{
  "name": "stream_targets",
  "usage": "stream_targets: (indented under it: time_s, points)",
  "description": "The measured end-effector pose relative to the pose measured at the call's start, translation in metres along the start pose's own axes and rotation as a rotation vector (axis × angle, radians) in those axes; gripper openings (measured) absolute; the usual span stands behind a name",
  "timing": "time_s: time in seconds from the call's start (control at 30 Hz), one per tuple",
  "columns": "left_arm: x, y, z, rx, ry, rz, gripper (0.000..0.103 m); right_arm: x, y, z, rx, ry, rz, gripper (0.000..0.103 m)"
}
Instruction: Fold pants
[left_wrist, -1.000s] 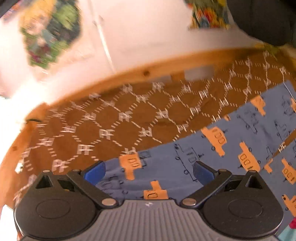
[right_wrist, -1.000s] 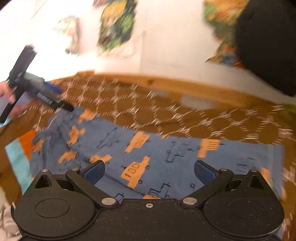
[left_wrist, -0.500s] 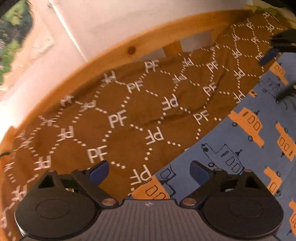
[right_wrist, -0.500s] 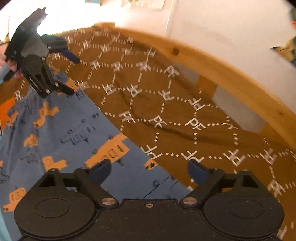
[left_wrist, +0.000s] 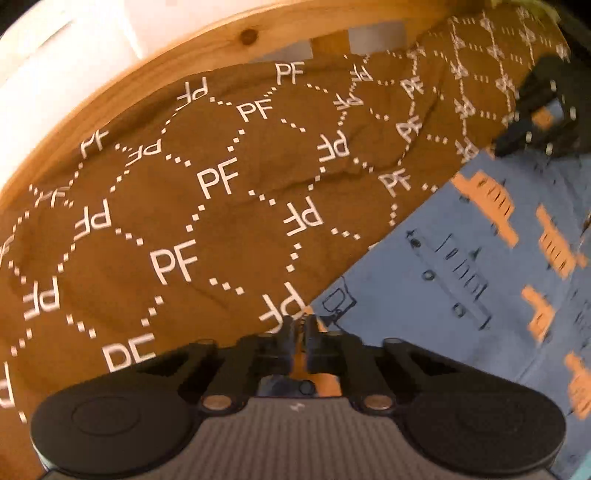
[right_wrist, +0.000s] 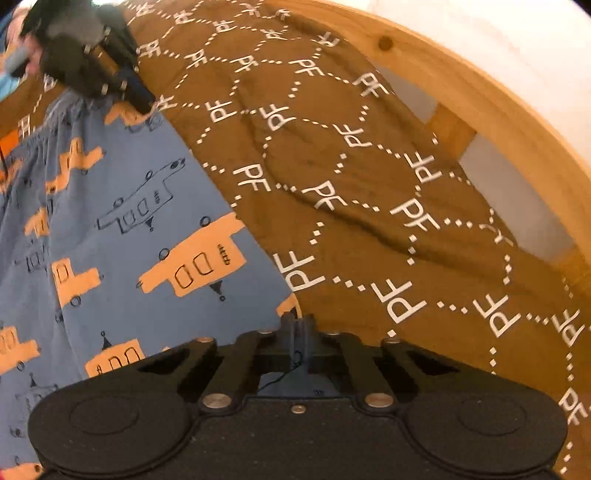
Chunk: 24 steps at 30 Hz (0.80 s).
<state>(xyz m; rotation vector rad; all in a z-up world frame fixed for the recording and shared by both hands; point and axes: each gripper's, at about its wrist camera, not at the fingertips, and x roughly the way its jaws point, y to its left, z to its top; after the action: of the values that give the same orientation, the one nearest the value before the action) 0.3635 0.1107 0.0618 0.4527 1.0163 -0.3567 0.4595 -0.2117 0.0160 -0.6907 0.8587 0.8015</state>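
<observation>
Left tool (left_wrist: 301, 325) pinches the blue pants (left_wrist: 461, 266) corner on brown blanket (left_wrist: 184, 206).

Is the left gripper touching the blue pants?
Touching. The left wrist view shows the left gripper shut on the edge of the blue pants, with fabric between its fingers.

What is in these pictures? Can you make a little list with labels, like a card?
clothing: blue pants with orange and outlined vehicle prints, lying flat
under it: brown bedspread printed with white PF letters
behind: wooden bed frame
left gripper: shut on the pants' edge, at a corner
right gripper: shut on the pants' edge, at another corner
fold: not yet made
</observation>
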Motion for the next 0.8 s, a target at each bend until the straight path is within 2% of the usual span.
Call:
stream_targets:
  time_s: [0.1, 0.2, 0.33, 0.43, 0.57, 0.63, 0.7, 0.77, 0.8]
  points:
    - [-0.009, -0.005, -0.002, -0.014, -0.027, 0.012, 0.000, -0.007, 0.010, 0.000, -0.033, -0.038, -0.067, 0.000]
    - [-0.024, -0.011, -0.001, -0.019, -0.092, 0.075, 0.000, -0.017, 0.015, 0.006, -0.050, -0.083, -0.145, 0.000]
    - [-0.040, -0.006, 0.007, -0.033, -0.199, 0.188, 0.000, -0.023, 0.014, 0.025, -0.072, -0.149, -0.316, 0.000]
    - [-0.037, 0.013, 0.016, -0.126, -0.226, 0.240, 0.000, -0.016, 0.009, 0.043, -0.052, -0.192, -0.394, 0.000]
    - [-0.021, 0.023, 0.019, -0.174, -0.190, 0.268, 0.000, 0.002, 0.000, 0.066, -0.019, -0.200, -0.427, 0.000]
    - [-0.011, 0.023, 0.015, -0.173, -0.172, 0.282, 0.000, 0.021, -0.005, 0.072, -0.012, -0.169, -0.461, 0.000]
    - [-0.003, 0.025, 0.015, -0.191, -0.150, 0.282, 0.001, 0.043, -0.010, 0.071, 0.005, -0.124, -0.452, 0.000]
    - [0.003, 0.025, 0.017, -0.203, -0.135, 0.299, 0.007, 0.060, -0.010, 0.065, 0.002, -0.083, -0.460, 0.000]
    - [0.005, 0.026, 0.015, -0.205, -0.134, 0.297, 0.014, 0.065, -0.011, 0.064, 0.009, -0.074, -0.453, 0.000]
